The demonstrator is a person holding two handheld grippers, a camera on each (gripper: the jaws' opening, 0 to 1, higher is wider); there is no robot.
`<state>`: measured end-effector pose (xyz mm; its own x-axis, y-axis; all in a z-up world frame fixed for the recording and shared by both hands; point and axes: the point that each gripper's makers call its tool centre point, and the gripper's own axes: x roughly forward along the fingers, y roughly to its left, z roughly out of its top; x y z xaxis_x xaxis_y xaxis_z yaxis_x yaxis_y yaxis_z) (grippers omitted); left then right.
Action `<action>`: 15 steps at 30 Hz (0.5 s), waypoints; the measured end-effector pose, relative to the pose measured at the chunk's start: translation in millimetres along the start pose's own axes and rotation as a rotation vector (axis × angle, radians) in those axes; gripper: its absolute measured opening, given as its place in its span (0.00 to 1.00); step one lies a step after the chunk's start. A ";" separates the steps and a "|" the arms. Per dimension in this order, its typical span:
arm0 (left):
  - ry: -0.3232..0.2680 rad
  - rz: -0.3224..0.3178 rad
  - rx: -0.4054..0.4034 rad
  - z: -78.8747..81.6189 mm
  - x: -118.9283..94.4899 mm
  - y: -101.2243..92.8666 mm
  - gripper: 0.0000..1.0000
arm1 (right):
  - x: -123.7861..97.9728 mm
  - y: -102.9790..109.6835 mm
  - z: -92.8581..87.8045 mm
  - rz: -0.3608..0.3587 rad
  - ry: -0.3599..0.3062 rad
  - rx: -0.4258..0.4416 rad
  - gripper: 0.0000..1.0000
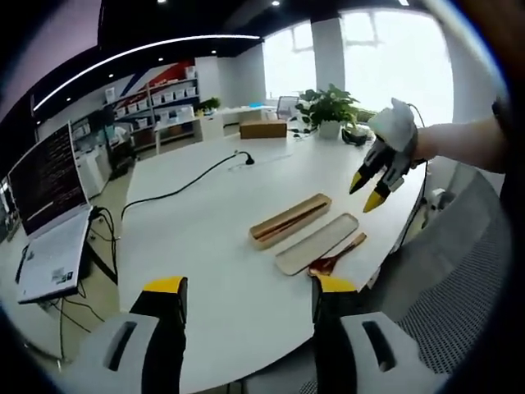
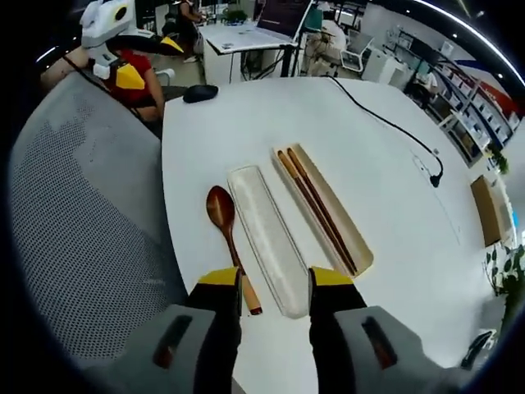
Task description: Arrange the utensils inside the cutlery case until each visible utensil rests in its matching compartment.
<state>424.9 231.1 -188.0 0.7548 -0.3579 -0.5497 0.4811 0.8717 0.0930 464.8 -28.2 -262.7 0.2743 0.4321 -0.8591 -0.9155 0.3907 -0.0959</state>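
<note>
On the white round table (image 2: 394,205) lies a pale wooden case tray (image 2: 344,222) (image 1: 289,220) with two dark chopsticks (image 2: 316,205) in it. Beside it lies a second pale tray or lid (image 2: 267,238) (image 1: 317,243), empty. A brown wooden spoon (image 2: 225,226) (image 1: 335,258) rests on the table just outside that piece, near the table edge. My right gripper (image 2: 275,279) (image 1: 367,191) hovers open above the near ends of the spoon and the empty piece. My left gripper (image 1: 250,287) (image 2: 152,59) is open too, held back from the table with nothing between its fingers.
A black cable (image 2: 385,119) crosses the table to a plug. A dark mouse (image 2: 200,93) sits near the far edge. A grey mesh chair back (image 2: 82,230) stands close to the table beside the spoon. A potted plant (image 1: 328,107) and a cardboard box (image 1: 262,129) sit across the table.
</note>
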 end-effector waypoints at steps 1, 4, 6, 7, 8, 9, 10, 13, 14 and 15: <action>-0.009 0.002 -0.001 1.2 -0.6 0.7 0.64 | -0.6 1.5 -0.8 -0.001 0.002 -0.001 0.30; -0.015 0.001 -0.002 2.4 -0.8 0.1 0.64 | -2.4 7.6 -3.8 0.006 0.009 -0.003 0.31; -0.022 -0.007 0.008 3.7 -0.5 -2.1 0.64 | -3.3 11.0 -5.2 0.009 0.008 -0.002 0.31; -0.021 -0.010 0.011 3.5 -0.2 -3.1 0.64 | -3.4 12.0 -5.8 0.011 0.007 -0.001 0.31; -0.010 -0.016 0.018 1.8 0.5 -4.5 0.64 | -3.2 12.9 -6.7 0.013 0.006 0.002 0.31; -0.004 -0.019 0.020 1.1 0.8 -5.5 0.64 | -3.2 13.4 -7.5 0.014 0.005 0.004 0.31; -0.003 -0.021 0.023 1.0 1.2 -5.9 0.64 | -3.5 14.7 -8.6 0.016 0.000 0.007 0.31; -0.005 -0.023 0.022 1.2 1.2 -5.5 0.64 | -2.9 20.5 -9.8 0.036 -0.011 0.030 0.31; -0.005 -0.023 0.020 1.0 1.2 -5.2 0.64 | -2.3 22.0 -10.5 0.042 -0.014 0.035 0.31; -0.004 -0.023 0.017 0.8 1.2 -5.0 0.64 | -2.3 23.2 -10.9 0.045 -0.013 0.037 0.31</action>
<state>423.7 226.0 -188.5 0.7450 -0.3796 -0.5485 0.5062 0.8572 0.0943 439.8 -29.0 -268.5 0.2371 0.4605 -0.8554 -0.9156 0.4003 -0.0382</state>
